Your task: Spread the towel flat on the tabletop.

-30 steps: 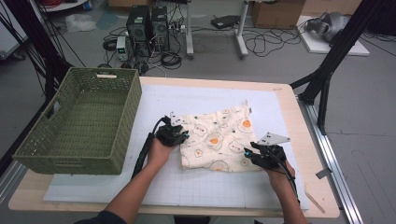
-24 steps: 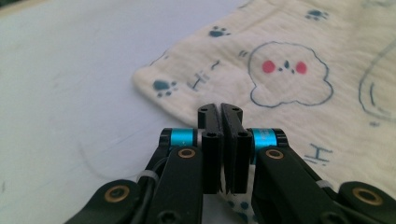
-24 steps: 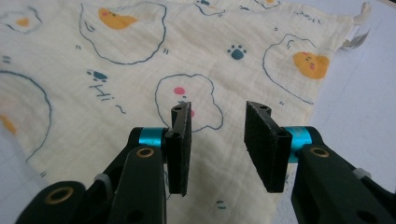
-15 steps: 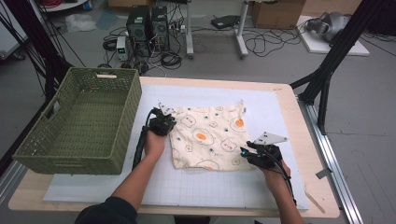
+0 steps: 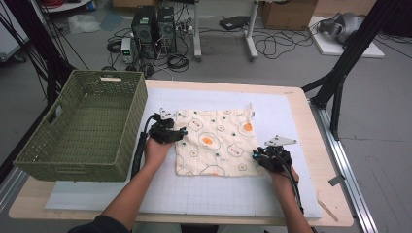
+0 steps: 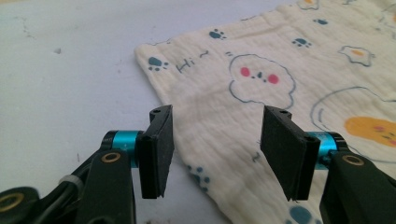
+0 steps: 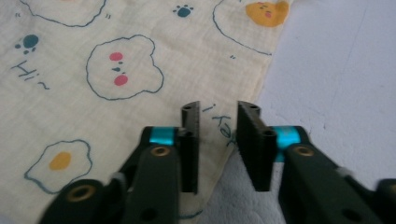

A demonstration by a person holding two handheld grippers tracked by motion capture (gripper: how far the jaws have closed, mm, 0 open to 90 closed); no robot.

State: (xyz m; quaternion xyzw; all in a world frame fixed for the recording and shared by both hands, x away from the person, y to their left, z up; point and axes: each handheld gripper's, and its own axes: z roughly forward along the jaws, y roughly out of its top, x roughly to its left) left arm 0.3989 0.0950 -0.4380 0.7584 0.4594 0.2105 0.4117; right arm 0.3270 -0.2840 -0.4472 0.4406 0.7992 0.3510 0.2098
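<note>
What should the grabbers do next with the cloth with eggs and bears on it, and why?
Probably close the right gripper on the cloth edge between its jaws. The cloth lies flat, and the left gripper, jaws just opened, stands over the other side without pinching.

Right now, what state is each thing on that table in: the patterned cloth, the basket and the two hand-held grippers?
Printed cloth: spread flat on the table mat, unfolded, held by neither gripper.
Green wicker basket: upright at the table's left, nothing seen inside.
Left hand-held gripper: jaws have just been opening, now wide apart over the cloth's corner, not pinching.
Right hand-held gripper: jaws have just been closing, a narrow gap left, over the cloth's edge, not pinching.
</note>
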